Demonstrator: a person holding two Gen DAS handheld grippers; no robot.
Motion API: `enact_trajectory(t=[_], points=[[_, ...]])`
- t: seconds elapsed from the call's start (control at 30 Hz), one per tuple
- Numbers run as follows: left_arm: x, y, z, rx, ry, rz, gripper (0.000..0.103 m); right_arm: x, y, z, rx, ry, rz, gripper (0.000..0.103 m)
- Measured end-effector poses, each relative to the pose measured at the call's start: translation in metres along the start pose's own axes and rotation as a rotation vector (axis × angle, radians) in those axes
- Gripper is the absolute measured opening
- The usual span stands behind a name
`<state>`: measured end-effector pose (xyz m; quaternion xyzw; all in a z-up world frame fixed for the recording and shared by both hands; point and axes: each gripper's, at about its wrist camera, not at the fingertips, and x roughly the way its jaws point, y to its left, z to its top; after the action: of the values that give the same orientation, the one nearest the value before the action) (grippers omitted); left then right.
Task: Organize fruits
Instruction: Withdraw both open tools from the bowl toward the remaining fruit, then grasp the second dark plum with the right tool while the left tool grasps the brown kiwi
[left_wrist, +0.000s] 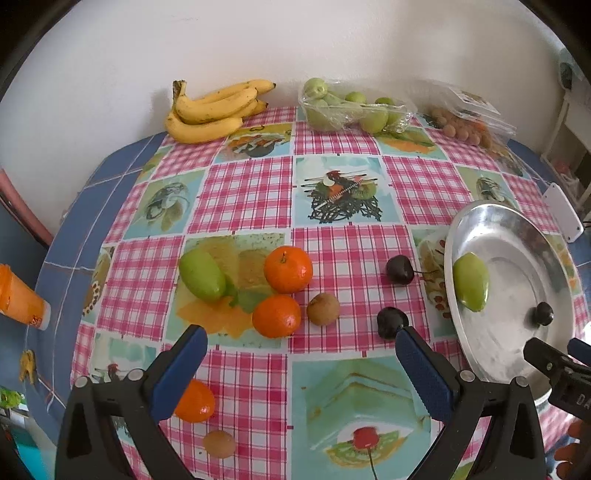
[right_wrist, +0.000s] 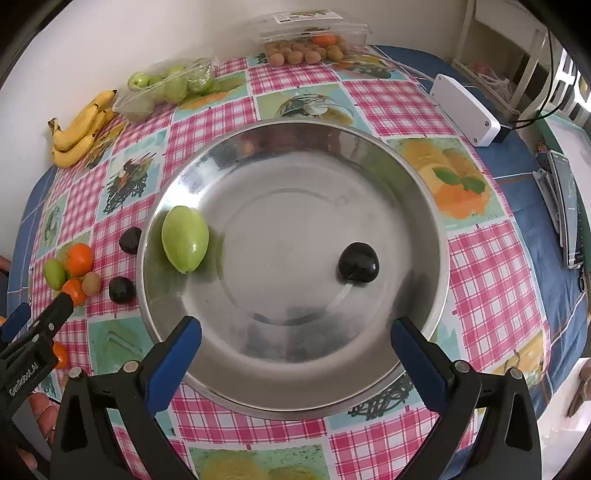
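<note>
A metal plate (right_wrist: 369, 155) (left_wrist: 517, 221) holds a green fruit (right_wrist: 184, 239) (left_wrist: 471, 281) and a dark cherry (right_wrist: 358, 263) (left_wrist: 545, 314). My right gripper (right_wrist: 295, 332) is open and empty over the plate's near rim. My left gripper (left_wrist: 299, 339) is open and empty above the cloth. In front of it lie two oranges (left_wrist: 288, 269) (left_wrist: 277, 315), a green fruit (left_wrist: 202, 275), a brown longan (left_wrist: 323, 308) and two dark cherries (left_wrist: 399, 269) (left_wrist: 391, 322). A third orange (left_wrist: 195, 402) and a longan (left_wrist: 219, 443) lie by the left finger.
Bananas (left_wrist: 210, 110), a bag of green fruits (left_wrist: 351, 107) and a box of longans (left_wrist: 465, 125) stand at the table's far edge by the wall. A white box (right_wrist: 465, 107) lies right of the plate. An orange bottle (left_wrist: 20, 299) is at the left.
</note>
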<state>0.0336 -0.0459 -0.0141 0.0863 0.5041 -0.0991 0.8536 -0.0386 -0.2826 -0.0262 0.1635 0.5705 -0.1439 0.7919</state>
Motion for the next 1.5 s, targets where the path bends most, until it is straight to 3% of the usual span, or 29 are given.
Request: enact_trajectory(t=[0.3, 0.5, 0.83, 1.0, 1.33, 1.5], points=[[-0.002, 0.022, -0.011, -0.081, 0.022, -0.012, 0.103, 0.001, 0.016, -0.007, -0.013, 0.001, 0.045, 0.102], [-0.001, 0.053, -0.017, -0.193, 0.039, 0.095, 0.103, -0.003, 0.040, -0.010, -0.060, -0.021, 0.074, 0.102], [0.003, 0.110, -0.031, -0.416, 0.085, 0.130, 0.103, -0.007, 0.087, -0.016, -0.143, -0.044, 0.135, 0.102], [0.006, 0.126, -0.035, -0.479, 0.109, 0.119, 0.103, -0.008, 0.112, -0.018, -0.190, -0.051, 0.197, 0.102], [0.017, 0.135, -0.044, -0.544, 0.180, 0.046, 0.101, 0.001, 0.138, -0.022, -0.246, -0.035, 0.230, 0.102], [0.022, 0.130, -0.045, -0.532, 0.210, 0.003, 0.088, 0.005, 0.139, -0.016, -0.239, -0.041, 0.240, 0.097]])
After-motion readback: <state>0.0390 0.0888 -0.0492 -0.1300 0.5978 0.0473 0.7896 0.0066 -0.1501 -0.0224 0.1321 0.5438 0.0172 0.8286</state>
